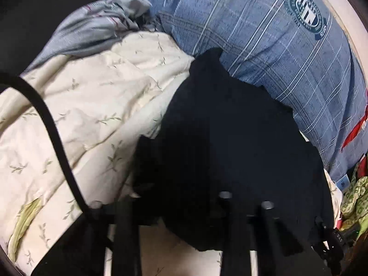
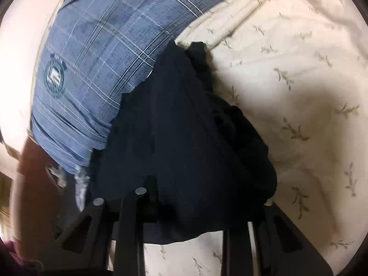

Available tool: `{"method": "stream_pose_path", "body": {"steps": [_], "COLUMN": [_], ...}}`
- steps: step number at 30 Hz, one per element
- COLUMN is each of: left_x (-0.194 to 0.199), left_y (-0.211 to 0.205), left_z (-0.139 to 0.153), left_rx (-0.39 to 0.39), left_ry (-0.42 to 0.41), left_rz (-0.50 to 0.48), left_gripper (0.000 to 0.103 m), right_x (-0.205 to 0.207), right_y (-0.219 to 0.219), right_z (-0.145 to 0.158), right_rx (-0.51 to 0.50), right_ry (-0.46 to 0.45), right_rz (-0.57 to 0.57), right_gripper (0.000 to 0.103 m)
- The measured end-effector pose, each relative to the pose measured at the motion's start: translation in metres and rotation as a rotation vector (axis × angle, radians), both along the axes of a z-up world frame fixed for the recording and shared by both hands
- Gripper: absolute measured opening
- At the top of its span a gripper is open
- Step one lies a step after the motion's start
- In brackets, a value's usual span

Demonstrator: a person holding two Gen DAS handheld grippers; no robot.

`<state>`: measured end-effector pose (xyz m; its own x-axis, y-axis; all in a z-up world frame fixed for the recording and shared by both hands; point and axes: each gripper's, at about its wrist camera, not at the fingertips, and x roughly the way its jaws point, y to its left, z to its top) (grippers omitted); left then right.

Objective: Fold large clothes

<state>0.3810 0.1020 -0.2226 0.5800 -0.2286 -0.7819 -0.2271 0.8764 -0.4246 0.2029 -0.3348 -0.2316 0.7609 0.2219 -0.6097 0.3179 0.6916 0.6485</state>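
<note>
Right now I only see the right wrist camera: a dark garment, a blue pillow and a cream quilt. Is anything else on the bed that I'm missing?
Observer: Yes. The left wrist view shows a gray striped cloth bunched up beside the blue pillow.
Operator: Anything across the quilt?
Observer: A black strap curves in front of the cream quilt, left of the dark garment. I cannot tell whether it rests on the quilt.
Operator: And the garment's other side?
Observer: Green patterned fabric and something red show at the picture's right edge, past the pillow.
</note>
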Motion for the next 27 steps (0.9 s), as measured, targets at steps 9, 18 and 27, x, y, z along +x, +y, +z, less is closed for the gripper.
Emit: {"method": "stream_pose_path", "body": {"steps": [9, 18, 27], "left_x": [-0.055, -0.074, -0.057], "left_y": [0.008, 0.021, 0.025], "left_z": [0.037, 0.001, -0.004], "left_rx": [-0.008, -0.059, -0.090], "left_ry": [-0.102, -0.010, 0.003], "left_rz": [0.046, 0.039, 0.055], "left_gripper": [0.010, 0.020, 0.049], "right_x": [-0.052, -0.089, -0.013], "right_y": [0.043, -0.015, -0.028], "right_z": [0.075, 0.020, -0.035], "right_rx": [-0.471, 0.006, 0.273], "right_ry": [-0.078, -0.023, -0.060], "right_rz": [-0.002, 0.021, 0.001], "right_gripper": [0.014, 0.058, 0.070]}}
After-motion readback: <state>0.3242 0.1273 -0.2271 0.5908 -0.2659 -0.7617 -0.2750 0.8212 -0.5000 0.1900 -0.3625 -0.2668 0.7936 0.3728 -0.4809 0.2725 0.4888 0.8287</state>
